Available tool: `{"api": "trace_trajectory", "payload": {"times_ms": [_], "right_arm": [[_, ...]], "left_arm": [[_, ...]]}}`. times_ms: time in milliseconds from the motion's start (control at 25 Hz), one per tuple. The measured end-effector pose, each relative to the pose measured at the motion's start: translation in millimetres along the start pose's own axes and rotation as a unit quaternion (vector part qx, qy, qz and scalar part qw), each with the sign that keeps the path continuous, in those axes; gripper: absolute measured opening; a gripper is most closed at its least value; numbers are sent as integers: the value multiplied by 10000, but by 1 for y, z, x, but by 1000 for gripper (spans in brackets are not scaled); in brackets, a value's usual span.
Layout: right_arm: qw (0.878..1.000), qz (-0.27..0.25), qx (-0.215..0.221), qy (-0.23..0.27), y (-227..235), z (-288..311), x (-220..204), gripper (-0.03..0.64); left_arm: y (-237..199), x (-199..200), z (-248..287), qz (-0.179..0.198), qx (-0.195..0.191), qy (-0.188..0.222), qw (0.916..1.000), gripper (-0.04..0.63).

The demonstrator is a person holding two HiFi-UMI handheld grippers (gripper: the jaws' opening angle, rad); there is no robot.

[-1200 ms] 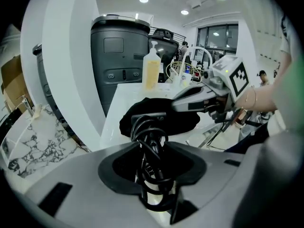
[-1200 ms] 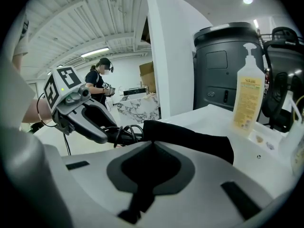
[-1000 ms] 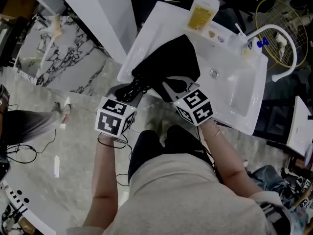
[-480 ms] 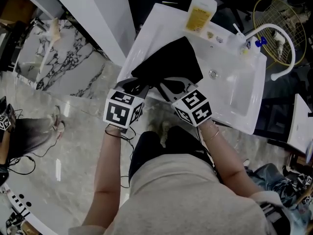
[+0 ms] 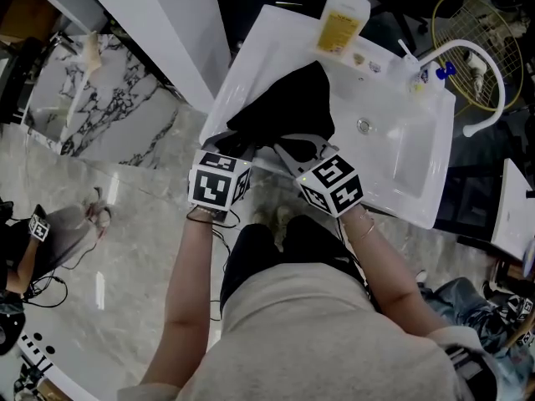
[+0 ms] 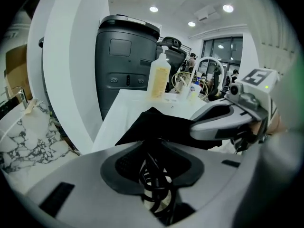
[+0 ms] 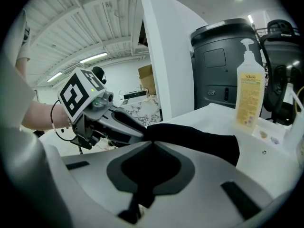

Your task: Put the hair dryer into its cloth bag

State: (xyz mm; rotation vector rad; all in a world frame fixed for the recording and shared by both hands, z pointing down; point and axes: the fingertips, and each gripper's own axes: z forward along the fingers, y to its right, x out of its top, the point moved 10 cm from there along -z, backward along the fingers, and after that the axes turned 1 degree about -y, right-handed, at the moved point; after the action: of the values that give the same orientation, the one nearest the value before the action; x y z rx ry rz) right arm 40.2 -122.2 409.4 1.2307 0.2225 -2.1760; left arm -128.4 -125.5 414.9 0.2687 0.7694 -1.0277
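The black cloth bag [image 5: 288, 107] lies on the white sink's [image 5: 251, 57] near left rim, also seen in the left gripper view [image 6: 156, 125] and the right gripper view [image 7: 199, 137]. My left gripper [image 5: 241, 147] is at the bag's near edge. Its jaws are closing on a bundle of black hair dryer cord [image 6: 153, 175], which sits between the pads [image 6: 124, 167]. The dryer's body is hidden. My right gripper [image 5: 291, 150] is shut on the bag's near hem [image 7: 145, 184], and it is close beside the left gripper [image 7: 111, 122].
A yellow soap bottle [image 5: 343, 19] stands at the sink's far rim. A curved white faucet [image 5: 483, 69] rises at the right, and the drain [image 5: 364, 126] lies beyond the bag. A dark grey bin [image 6: 124, 65] stands behind the sink. Marble floor [image 5: 125, 224] lies below.
My left gripper has moved right and toward the bag's near edge. The dark dryer part that showed left of the bag is now out of sight. The right gripper has stayed put.
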Motion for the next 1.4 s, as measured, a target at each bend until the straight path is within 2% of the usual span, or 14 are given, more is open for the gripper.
{"api": "trace_trajectory", "payload": {"times_ms": [120,200,320,520,720,1080,1120,1400], "right_arm": [[10000,28,-14,3,1,-1,-1,9],[10000,26,-15,7,2,-1,-1,9],[10000,37,-42,19,3,-3,0,9],[9999,64,-86,47,4,-4,0,9],[9999,88,-110,71,3,-4,0,9],[9999,117,-96,69,4,-3,-1,9],[9999,123,-96,72,3,-3,-1,9],[9998,151,-93,90,3,-4,1,9]], "left_arm": [[1,-2,0,-5,-27,115,9999,120],[4,-4,-2,60,-110,80,9999,194],[10,-10,-7,133,-224,17,9997,238],[8,-29,-17,39,-37,-139,9999,264],[0,-45,-23,-241,46,-52,9997,262],[6,-44,-20,303,58,-67,9995,226],[7,-43,-21,294,75,-64,9995,193],[7,-37,-24,13,69,13,10000,186]]}}
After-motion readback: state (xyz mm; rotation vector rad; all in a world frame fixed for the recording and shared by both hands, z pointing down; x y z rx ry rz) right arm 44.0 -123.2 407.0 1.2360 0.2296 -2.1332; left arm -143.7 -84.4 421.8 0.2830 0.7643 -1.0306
